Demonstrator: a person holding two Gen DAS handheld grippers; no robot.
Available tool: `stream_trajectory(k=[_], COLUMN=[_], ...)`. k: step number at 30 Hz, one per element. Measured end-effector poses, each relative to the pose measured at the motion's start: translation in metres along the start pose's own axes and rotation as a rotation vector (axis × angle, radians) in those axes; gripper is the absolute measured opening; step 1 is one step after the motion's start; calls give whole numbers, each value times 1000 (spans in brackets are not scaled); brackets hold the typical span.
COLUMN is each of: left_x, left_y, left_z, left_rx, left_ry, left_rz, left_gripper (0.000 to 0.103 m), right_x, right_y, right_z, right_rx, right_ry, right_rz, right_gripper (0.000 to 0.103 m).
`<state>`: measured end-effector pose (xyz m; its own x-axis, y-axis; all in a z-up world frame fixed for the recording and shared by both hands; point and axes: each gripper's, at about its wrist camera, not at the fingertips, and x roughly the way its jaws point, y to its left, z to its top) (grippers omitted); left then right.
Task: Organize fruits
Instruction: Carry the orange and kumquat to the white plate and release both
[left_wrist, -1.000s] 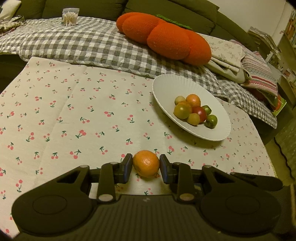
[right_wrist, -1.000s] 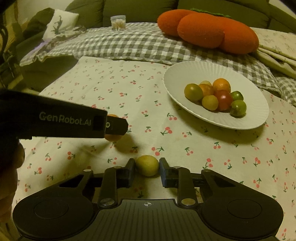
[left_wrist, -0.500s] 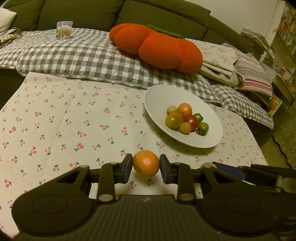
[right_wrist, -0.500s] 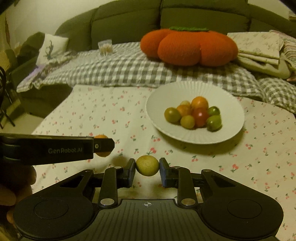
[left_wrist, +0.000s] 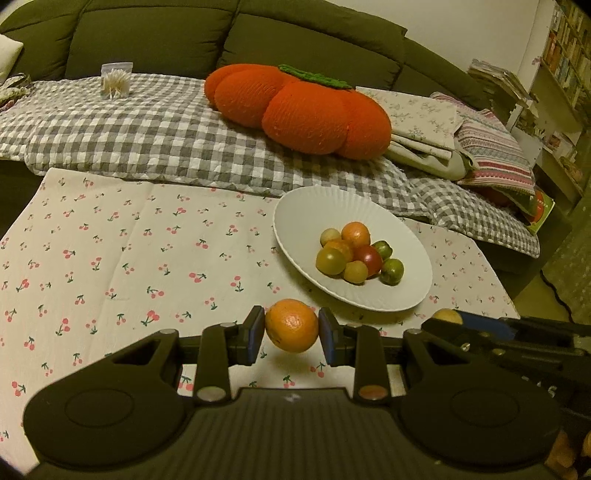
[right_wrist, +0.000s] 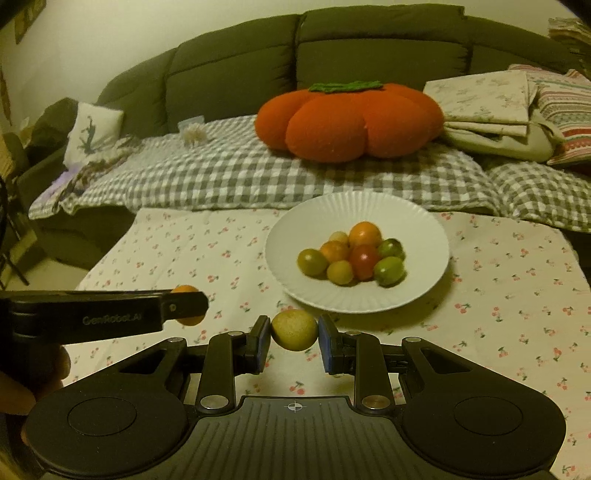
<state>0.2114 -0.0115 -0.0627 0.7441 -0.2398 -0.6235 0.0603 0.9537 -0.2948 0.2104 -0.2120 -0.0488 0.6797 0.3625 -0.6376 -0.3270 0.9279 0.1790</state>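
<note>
My left gripper (left_wrist: 291, 326) is shut on an orange fruit (left_wrist: 291, 325) and holds it above the cherry-print cloth, short of the white plate (left_wrist: 295, 218). My right gripper (right_wrist: 294, 330) is shut on a yellow fruit (right_wrist: 294, 329), also lifted, in front of the plate (right_wrist: 424, 229). The plate holds several small fruits (right_wrist: 354, 254) in orange, red, green and yellow. In the right wrist view the left gripper (right_wrist: 184, 306) shows at the left with the orange fruit (right_wrist: 186, 319). In the left wrist view the yellow fruit (left_wrist: 447, 316) peeks out at the right.
A cherry-print tablecloth (left_wrist: 110, 258) covers the table. Behind it lies a grey checked blanket (left_wrist: 147, 136) with an orange pumpkin cushion (left_wrist: 306, 110) and a cup of cotton swabs (left_wrist: 116, 81). Folded linens (left_wrist: 461, 140) sit at the right. The table's right edge (left_wrist: 495, 266) drops to the floor.
Both grippers have risen off the cloth with their fruits. The views have pulled back and up, and the plate now sits more centred ahead of each gripper.
</note>
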Motion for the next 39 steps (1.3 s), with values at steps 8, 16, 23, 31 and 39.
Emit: stream_trajectory(k=[8, 16, 23, 31, 39], left_x=[8, 26, 59, 97, 114], left_y=[-6, -14, -18, -20, -28], left_z=[13, 31, 51, 57, 53], left_rx=[26, 72, 78, 106, 163], left_ry=[-16, -38, -47, -43, -46], left_rz=[-2, -6, -52, -63, -48], left_gripper=[30, 30, 30, 30, 30], right_x=[-1, 6, 27, 55, 72], right_y=[-14, -34, -59, -52, -33], right_z=[6, 17, 28, 28, 22], right_rx=[16, 44, 100, 19, -95], right_ry=[-13, -27, -28, -4, 22], right_rz=[-22, -52, -57, -65, -82], right_gripper=[25, 25, 26, 26, 26])
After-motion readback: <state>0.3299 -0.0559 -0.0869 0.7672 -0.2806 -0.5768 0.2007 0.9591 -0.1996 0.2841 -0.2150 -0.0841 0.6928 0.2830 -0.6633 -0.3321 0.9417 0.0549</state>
